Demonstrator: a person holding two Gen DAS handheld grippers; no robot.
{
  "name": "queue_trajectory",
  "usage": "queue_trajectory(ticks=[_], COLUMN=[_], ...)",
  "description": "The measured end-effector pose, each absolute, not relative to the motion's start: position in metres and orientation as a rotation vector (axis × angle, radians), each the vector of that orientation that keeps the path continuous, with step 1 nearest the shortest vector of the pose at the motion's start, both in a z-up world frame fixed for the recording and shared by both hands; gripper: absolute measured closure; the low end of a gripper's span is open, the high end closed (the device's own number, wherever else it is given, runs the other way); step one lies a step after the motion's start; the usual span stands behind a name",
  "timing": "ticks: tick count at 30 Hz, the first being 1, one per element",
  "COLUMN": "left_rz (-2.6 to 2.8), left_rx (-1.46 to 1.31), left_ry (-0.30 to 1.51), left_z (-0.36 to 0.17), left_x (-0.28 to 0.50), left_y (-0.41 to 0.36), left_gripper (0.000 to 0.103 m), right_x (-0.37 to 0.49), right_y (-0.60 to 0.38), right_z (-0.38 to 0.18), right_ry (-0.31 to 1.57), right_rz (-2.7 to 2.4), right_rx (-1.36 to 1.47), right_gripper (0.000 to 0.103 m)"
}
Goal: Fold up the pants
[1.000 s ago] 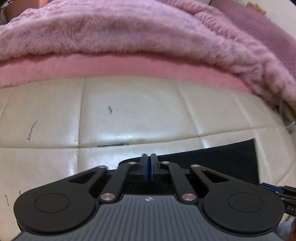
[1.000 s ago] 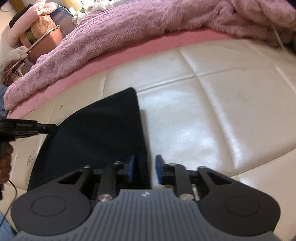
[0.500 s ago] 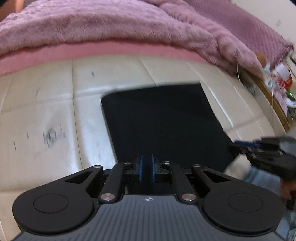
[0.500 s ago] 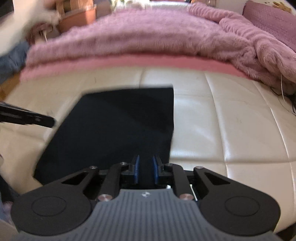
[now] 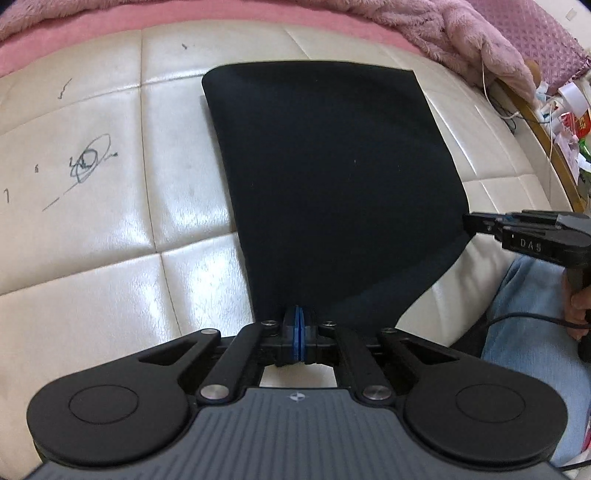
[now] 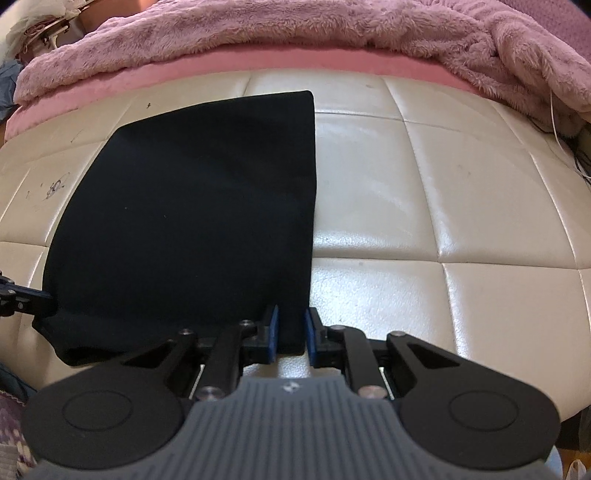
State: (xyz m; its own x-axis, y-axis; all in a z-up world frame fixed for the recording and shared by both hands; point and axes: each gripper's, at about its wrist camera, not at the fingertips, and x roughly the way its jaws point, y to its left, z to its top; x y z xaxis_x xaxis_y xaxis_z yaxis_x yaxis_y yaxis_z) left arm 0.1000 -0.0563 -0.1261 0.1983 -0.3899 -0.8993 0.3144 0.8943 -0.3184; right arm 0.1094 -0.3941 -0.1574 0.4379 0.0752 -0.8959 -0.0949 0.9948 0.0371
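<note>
Pants (image 5: 332, 177): black, lying as a flat folded panel on the cream quilted leather surface (image 5: 92, 258), near the front edge. Far end is square and smooth; a pink sheet (image 6: 221, 70) and fluffy mauve blanket (image 6: 295, 33) lie beyond, apart from the cloth.

Left tongs (image 5: 297, 334): pads pressed together on the near edge of the pants, at the left-hand corner. Right tongs (image 6: 291, 332): narrow, clamped on a thicker bunch of the same near edge at the right-hand corner; these jaws have just been closing, with cloth between them. Each pair shows at the side of the other's view.

Progress, as I judge it: legs look already doubled, since only one compact panel shows. Near edge sags a little between the two grips. Probably one more fold remains, near edge carried over to the far edge, then smoothing.
</note>
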Motion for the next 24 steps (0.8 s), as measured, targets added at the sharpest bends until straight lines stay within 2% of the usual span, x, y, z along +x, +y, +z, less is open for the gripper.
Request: queue_trajectory(ticks=[9, 13, 18, 20, 24], left_rz=[-0.497, -0.48, -0.456, -0.449, -0.422], left_rx=[0.01, 0.018, -0.002, -0.032, -0.166], left_ry=[1.276, 1.216, 1.156, 1.13, 1.078], left_z=[-0.11, -0.097, -0.086, -0.085, -0.089], left_x=[0.09, 0.091, 0.099, 0.105, 0.122], left_y=[-0.057, -0.055, -0.05, -0.05, -0.033], left_gripper=[0.097, 0.08, 0.059, 0.048, 0.04], right_x=[0.108, 0.105, 0.112, 0.118, 0.13], right_y=[-0.394, -0.406, -0.428, -0.434, -0.442], right_z=[-0.148, -0.136, -0.128, -0.126, -0.128], right_ry=[1.103, 1.083, 1.046, 1.028, 1.002], right_rz=[0.103, 0.1, 0.129, 0.152, 0.158], right_rx=[-0.031, 0.022, 0.191, 0.254, 0.341], right_gripper=[0.092, 0.07, 0.051, 0.038, 0.035])
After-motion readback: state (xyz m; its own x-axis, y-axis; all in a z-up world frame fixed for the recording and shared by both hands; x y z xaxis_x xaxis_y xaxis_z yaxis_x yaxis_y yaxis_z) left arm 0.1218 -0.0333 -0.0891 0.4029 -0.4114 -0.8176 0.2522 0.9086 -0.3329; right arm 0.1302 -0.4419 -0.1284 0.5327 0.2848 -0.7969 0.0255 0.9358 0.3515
